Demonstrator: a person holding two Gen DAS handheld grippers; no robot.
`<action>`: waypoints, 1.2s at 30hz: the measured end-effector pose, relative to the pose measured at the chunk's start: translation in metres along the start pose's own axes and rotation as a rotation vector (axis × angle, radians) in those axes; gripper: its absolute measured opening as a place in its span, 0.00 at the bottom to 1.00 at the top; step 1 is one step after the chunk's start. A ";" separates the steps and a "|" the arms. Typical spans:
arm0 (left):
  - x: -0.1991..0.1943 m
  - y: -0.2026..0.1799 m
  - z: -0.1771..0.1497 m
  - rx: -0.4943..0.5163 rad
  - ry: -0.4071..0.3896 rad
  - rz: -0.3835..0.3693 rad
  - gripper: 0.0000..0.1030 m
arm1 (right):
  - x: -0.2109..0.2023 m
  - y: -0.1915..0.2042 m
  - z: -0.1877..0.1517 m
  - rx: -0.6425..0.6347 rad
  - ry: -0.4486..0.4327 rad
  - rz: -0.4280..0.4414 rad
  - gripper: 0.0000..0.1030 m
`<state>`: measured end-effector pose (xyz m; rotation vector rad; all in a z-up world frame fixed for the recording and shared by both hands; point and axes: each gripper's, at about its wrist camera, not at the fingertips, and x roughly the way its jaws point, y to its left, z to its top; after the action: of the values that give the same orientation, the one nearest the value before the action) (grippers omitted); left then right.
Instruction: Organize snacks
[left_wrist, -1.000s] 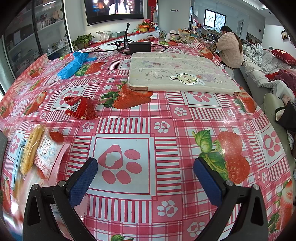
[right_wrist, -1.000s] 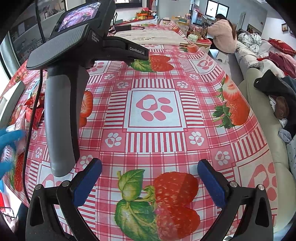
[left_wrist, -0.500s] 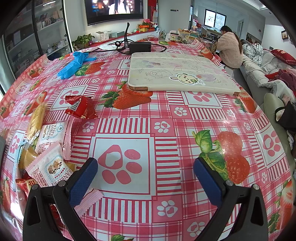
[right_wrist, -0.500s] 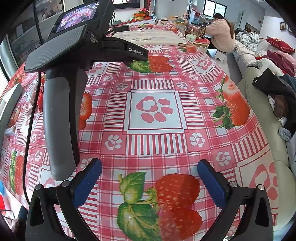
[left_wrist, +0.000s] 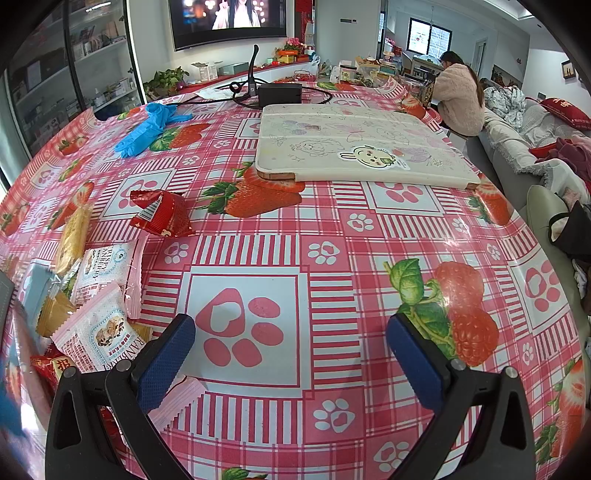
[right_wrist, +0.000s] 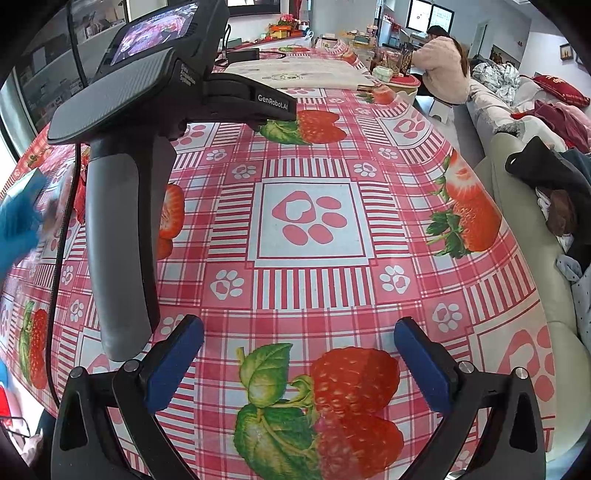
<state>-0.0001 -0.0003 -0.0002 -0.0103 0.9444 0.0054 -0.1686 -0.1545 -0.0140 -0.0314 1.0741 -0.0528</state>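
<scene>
Snack packets lie in a loose heap at the left of the left wrist view: a pink cranberry packet (left_wrist: 98, 334), a white packet (left_wrist: 96, 271), a long yellow bar (left_wrist: 72, 236) and a small orange packet (left_wrist: 53, 315). A red packet (left_wrist: 160, 214) lies apart, further up the table. My left gripper (left_wrist: 291, 345) is open and empty, low over the cloth just right of the heap. My right gripper (right_wrist: 299, 345) is open and empty over a printed strawberry. The left gripper's grey handle (right_wrist: 122, 221) stands at the left of the right wrist view.
A white folded mat (left_wrist: 354, 155) lies mid-table, with a black box and cables (left_wrist: 279, 94) behind it. Blue gloves (left_wrist: 147, 129) lie far left. A blurred blue-gloved hand (right_wrist: 16, 225) moves at the left edge. A sofa (right_wrist: 517, 229) borders the table's right edge.
More snack packets have landed in the heap at the left of the left wrist view. A blue-gloved hand has come back in at the left. Both grippers have stayed put.
</scene>
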 end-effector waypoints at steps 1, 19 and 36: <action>0.000 0.000 0.000 0.000 0.000 0.000 1.00 | 0.000 0.000 0.000 0.000 -0.003 0.002 1.00; -0.012 0.007 0.002 0.107 0.134 -0.061 1.00 | 0.004 -0.001 0.007 -0.006 0.015 0.017 1.00; -0.030 0.231 0.013 -0.161 0.101 0.002 1.00 | 0.005 0.043 0.063 -0.067 0.103 0.122 1.00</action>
<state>-0.0088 0.2304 0.0304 -0.1602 1.0429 0.0834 -0.1098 -0.1118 0.0093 -0.0241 1.1785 0.0927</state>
